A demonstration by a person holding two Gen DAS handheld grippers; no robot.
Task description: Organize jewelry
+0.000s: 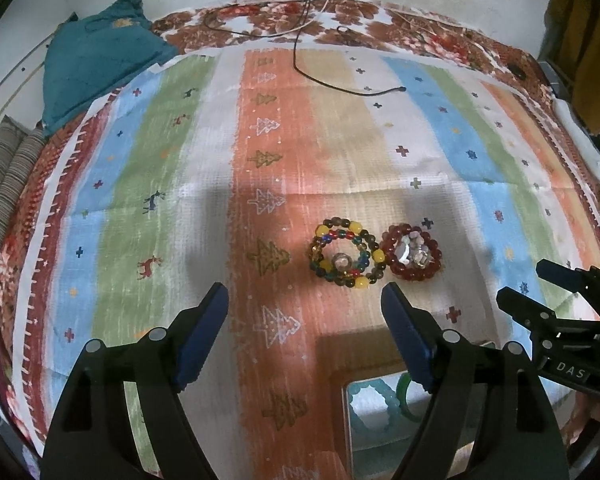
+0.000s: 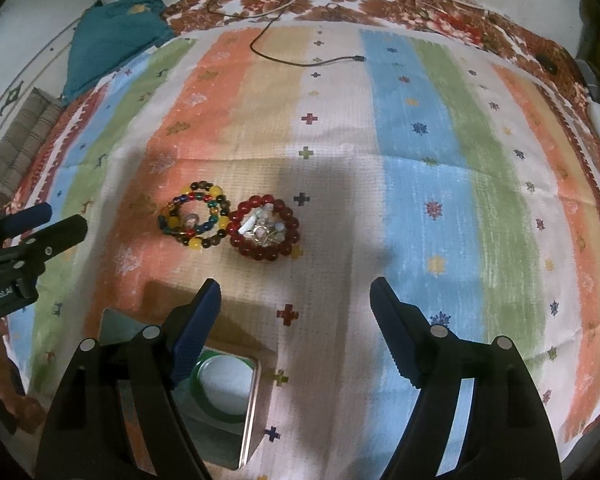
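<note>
Two bead bracelets lie side by side on the striped cloth. The multicoloured bead bracelet [image 1: 346,254] [image 2: 196,220] has a ring inside it. The dark red bead bracelet [image 1: 412,252] [image 2: 265,228] encircles a small pile of rings and pieces. An open metal box [image 1: 380,412] [image 2: 220,396] near the front edge holds a green bangle [image 2: 224,376] and a pale teal scalloped bangle [image 1: 374,404]. My left gripper [image 1: 304,316] hangs open over the cloth, short of the bracelets. My right gripper [image 2: 296,312] is open too, nothing between its fingers, its left finger over the box.
A black cable [image 1: 340,84] [image 2: 308,62] trails across the far cloth. A teal folded cloth [image 1: 96,64] [image 2: 112,36] lies at the back left. A white object [image 1: 580,140] sits along the right edge. A floral bedspread [image 1: 380,20] surrounds the striped cloth.
</note>
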